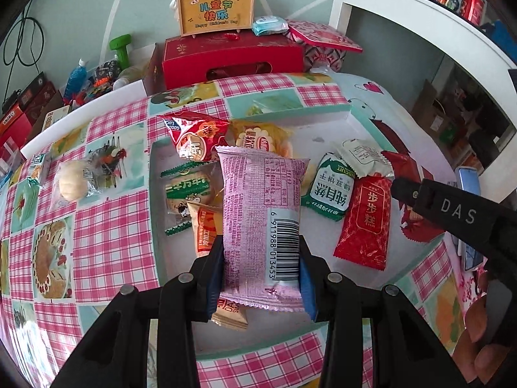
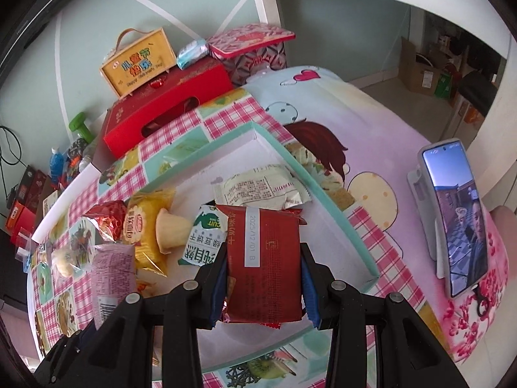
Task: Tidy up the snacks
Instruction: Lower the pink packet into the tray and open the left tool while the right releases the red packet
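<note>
My left gripper (image 1: 261, 278) is shut on a pink snack packet (image 1: 258, 213) with a barcode, its blue pads pressing both long sides. The packet hangs over a white tray with a teal rim (image 1: 154, 194). My right gripper (image 2: 263, 291) is shut on a dark red packet (image 2: 265, 265) above the same tray (image 2: 323, 190). Several snacks lie in the tray: a red packet (image 1: 365, 223), a green and white biscuit packet (image 1: 329, 190), a puffy red bag (image 1: 197, 135), a yellow packet (image 1: 263, 139) and a cream packet (image 2: 261, 187).
A wrapped bun (image 1: 74, 181) lies on the pink checked cloth left of the tray. Behind the table stand a red gift box (image 1: 232, 55) and a yellow case with a handle (image 1: 216, 9). A phone on a stand (image 2: 458, 213) is at the right. A person's hand (image 1: 481, 333) shows at the lower right.
</note>
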A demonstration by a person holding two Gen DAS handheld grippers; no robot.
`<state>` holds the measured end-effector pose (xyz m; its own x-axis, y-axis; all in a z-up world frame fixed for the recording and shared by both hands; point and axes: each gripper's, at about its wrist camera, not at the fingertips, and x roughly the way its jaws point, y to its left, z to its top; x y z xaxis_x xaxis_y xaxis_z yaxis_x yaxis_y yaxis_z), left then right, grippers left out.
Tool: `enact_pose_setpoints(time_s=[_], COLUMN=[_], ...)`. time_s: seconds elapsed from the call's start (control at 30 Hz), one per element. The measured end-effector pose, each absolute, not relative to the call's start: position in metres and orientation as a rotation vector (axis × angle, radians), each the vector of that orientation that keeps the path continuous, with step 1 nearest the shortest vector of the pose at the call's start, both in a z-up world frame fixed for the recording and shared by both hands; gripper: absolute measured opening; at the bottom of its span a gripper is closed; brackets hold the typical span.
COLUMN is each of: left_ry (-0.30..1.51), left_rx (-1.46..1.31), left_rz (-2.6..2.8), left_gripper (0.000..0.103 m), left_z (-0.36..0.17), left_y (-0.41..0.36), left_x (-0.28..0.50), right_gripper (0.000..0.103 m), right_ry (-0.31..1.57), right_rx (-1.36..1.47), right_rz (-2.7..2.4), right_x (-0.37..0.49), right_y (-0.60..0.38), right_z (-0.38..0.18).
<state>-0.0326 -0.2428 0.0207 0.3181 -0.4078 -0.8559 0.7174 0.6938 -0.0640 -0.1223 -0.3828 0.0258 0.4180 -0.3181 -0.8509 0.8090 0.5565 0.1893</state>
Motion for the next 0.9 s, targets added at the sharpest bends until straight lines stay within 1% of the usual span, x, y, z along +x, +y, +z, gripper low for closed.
enact_pose_setpoints(time_s=[0.63,0.7,0.73,0.77,0.9], left_ry=[0.988,0.992,0.99,0.988,0.969], left_rx=[0.421,0.419,0.419,0.42,0.417], left_rz=[-0.754,-0.758,-0.76,-0.762,-0.76], left_gripper=[0.044,0.047,0.053,0.055,0.055], left_z=[0.009,0.01,0.011,0.012,0.02], left_y=[-0.255,-0.255,-0.254,-0.254,-0.251], left_x=[-0.042,-0.042,-0.042,-0.042,-0.041], right_gripper=[0.042,0.042,0.042,0.043,0.043], right_ry=[0.919,0.924,0.926,0.926,0.918], right_rx=[0.672,0.673,0.674,0.673,0.66], right_rz=[-0.765,-0.766,-0.767,-0.767,-0.776], right_x=[-0.116,-0.116,-0.116,-0.116,-0.116], right_y=[-0.385,-0.385,-0.386,-0.386,-0.385], right_z=[0.008,0.007,0.007,0.007,0.01])
